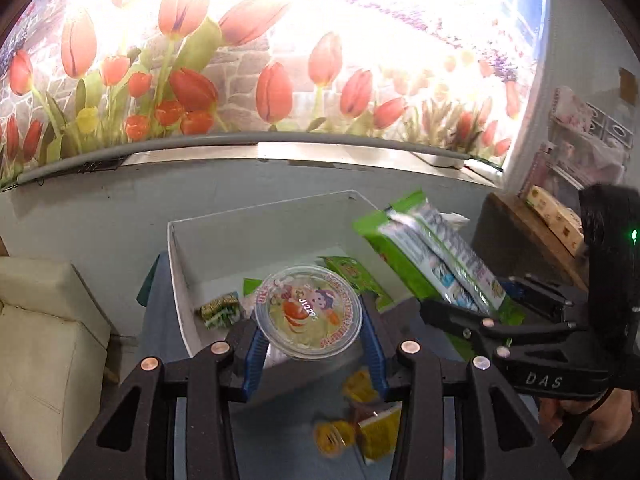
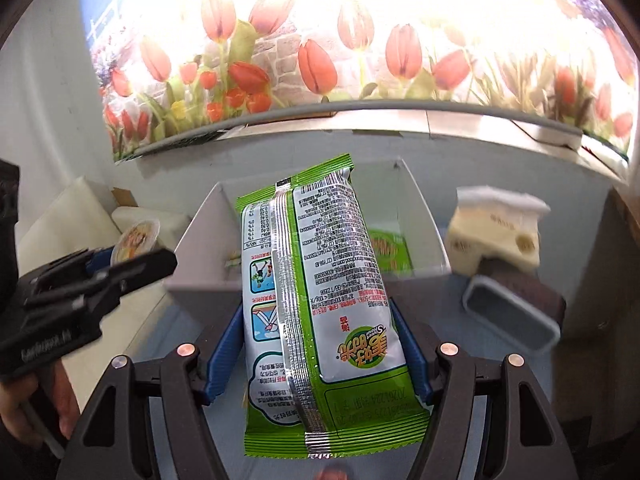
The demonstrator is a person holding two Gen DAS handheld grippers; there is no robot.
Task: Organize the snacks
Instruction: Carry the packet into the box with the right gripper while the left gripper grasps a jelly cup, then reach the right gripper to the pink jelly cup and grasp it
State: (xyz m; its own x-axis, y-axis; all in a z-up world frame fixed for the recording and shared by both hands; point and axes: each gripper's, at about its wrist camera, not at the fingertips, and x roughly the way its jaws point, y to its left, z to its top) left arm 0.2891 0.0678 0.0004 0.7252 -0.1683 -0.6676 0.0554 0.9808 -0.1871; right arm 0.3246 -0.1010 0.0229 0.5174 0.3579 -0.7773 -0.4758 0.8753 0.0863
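Blue-padded left gripper clamped on jelly cup above white box near rim; right gripper clamped on green snack bag nearby.

One jelly cup, one green packet, one white box.

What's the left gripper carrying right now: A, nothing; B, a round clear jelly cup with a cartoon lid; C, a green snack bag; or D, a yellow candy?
B: the left gripper has its blue pads on both sides of the round jelly cup, above the white box.
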